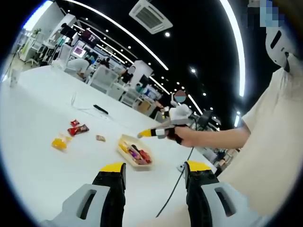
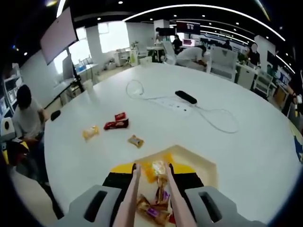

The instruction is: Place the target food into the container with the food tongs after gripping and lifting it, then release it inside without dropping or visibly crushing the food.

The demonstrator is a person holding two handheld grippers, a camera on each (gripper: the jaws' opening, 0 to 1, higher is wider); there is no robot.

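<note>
Container partly behind tongs

Snacks in container on table

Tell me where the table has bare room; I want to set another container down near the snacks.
Bare table lies right of the tray, below the white cable. More lies beyond the black remote. It is crowded left of the tray, around the red packets, the yellow packet and the small brown snack.

left tool: jaws apart | right tool: jaws narrowed round tongs, held in hand
</note>
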